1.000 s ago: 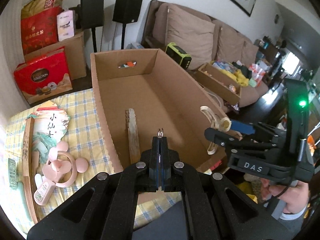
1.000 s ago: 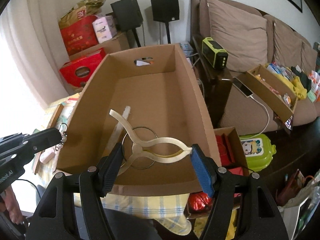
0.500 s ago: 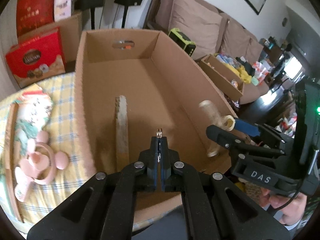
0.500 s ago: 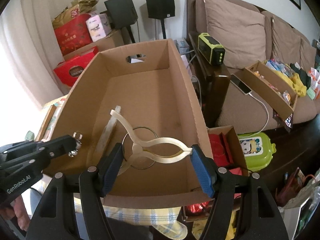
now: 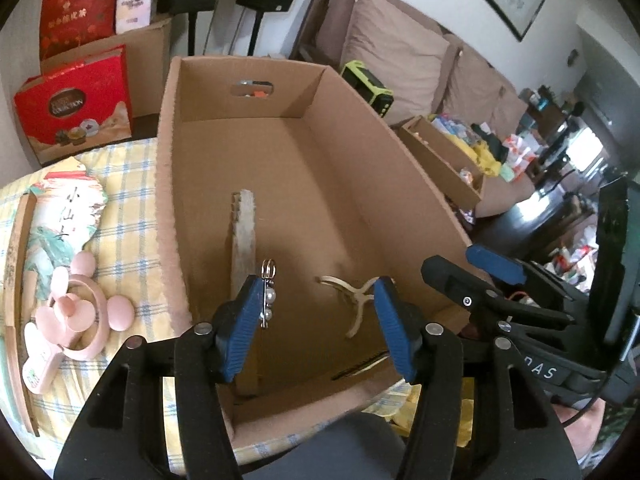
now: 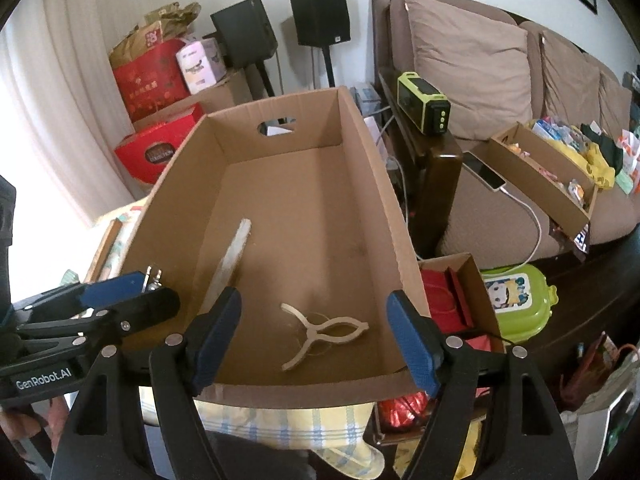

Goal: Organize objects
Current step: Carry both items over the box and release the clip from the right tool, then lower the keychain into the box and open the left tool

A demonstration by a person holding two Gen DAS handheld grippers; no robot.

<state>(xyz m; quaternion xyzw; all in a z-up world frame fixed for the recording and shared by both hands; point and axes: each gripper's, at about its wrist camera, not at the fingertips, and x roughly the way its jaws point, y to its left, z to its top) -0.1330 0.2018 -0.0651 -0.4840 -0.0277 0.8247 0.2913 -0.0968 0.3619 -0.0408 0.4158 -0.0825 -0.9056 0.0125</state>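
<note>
Cardboard box (image 6: 304,208) open-topped, on the checked tablecloth (image 5: 116,216). Inside, on the floor: cream clip (image 6: 320,334) with splayed legs, lying flat near the near wall at about 6 o'clock of the box; a thin wire ring (image 6: 316,322) seems to lie under it, faint, hard to confirm. Long pale wooden strip (image 6: 232,256) lies at 8 o'clock of the clip, running from the near wall toward the far end.

Pearl brooch pin (image 5: 267,294) sits against the inner face of the left gripper's left pad, over the box; cannot tell if it is stuck there or falling. Left gripper (image 5: 314,322) jaws wide apart, not clamping anything. Right gripper (image 6: 314,340) jaws also wide, holding nothing, clip on the box floor between them and apart from both pads.

Outside the box, at 9 o'clock on the cloth: pink handheld fan (image 5: 74,320), printed paper fan (image 5: 60,220). At 3 o'clock: small carton with red items (image 6: 452,296), green lunchbox (image 6: 516,300). Sofa (image 6: 480,60) holds a long cardboard tray (image 6: 540,168) full of mixed clutter.
</note>
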